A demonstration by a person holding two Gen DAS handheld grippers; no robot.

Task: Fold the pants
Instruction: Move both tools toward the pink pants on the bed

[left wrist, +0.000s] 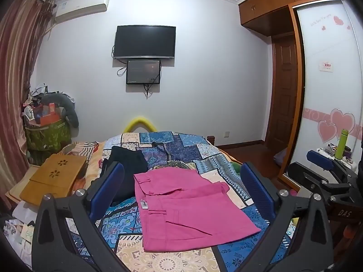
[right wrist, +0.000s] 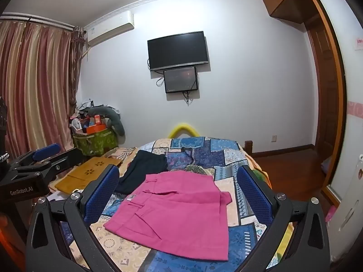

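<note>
We see: wall TV point(left wrist: 144, 41) | air conditioner point(left wrist: 82, 6) | patchwork bedspread point(left wrist: 181, 149) | bamboo lap desk point(left wrist: 54, 179) | green thermos point(left wrist: 341, 144) (bedside).

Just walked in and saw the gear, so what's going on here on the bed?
A person holds two grippers above a patchwork bedspread. Pink pants lie on it folded into a compact stack, with a dark garment beside them. The left gripper and right gripper are both open and hold nothing, each hovering over the pink pants.

Both wrist views above bed point(left wrist: 158, 145), wallward
</note>
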